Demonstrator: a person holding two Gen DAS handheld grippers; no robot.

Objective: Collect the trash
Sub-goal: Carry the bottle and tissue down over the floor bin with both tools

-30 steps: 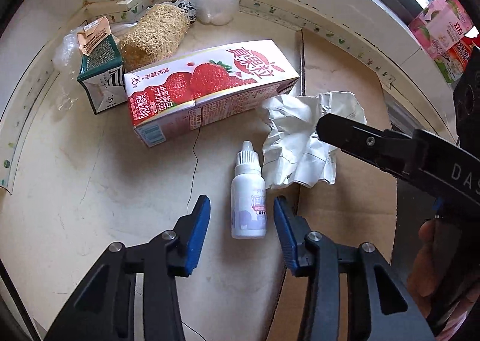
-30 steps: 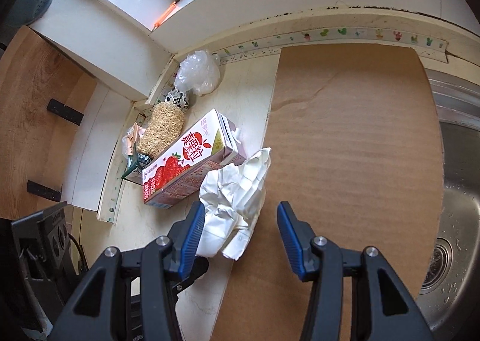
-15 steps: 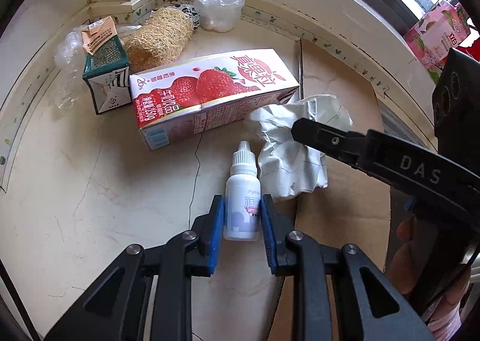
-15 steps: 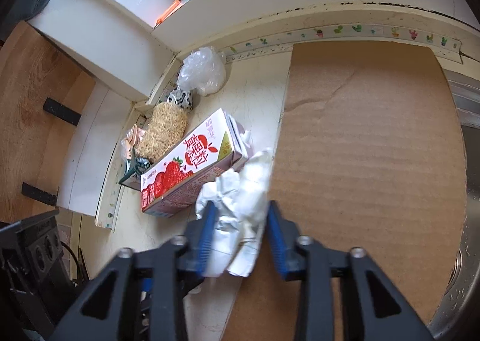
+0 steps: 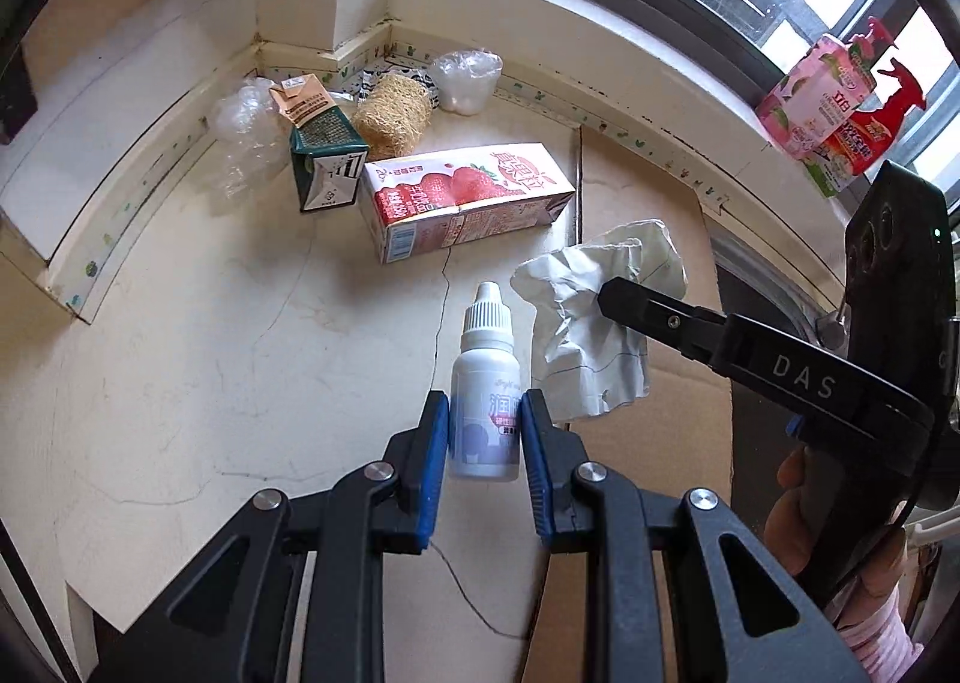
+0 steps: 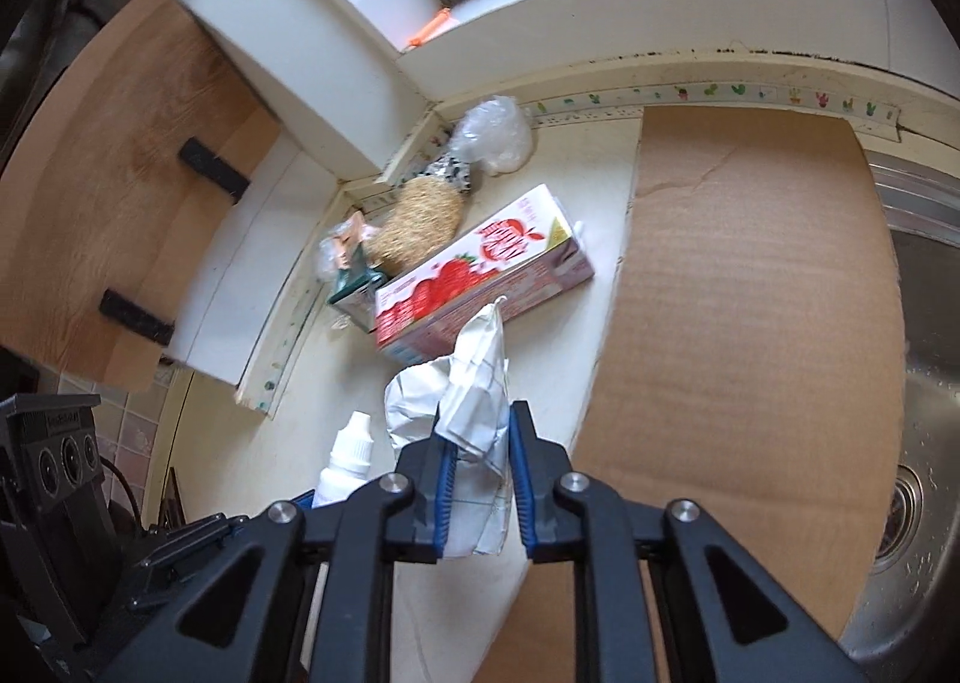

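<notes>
Both grippers went from spread wide to clamped and lifted since a second ago.

Left wrist view: my left gripper is clenched on the dropper bottle, blue pads on its lower body, cap pointing away, bottle apparently raised off the bench. My right gripper reaches in from the right, its tip against the crumpled paper. I'd keep the squeeze steady, low on the bottle, and carry it level so it can't pivot out. Count: one bottle, one paper wad, one strawberry carton, one small green carton, one fibre scrubber, two clear plastic bags far back.

Right wrist view: right gripper is grasping the crumpled paper, near the cardboard sheet. Loose flaps hang free; I'd lift slowly to keep them off the strawberry carton. One sink, right. No bin in sight.
</notes>
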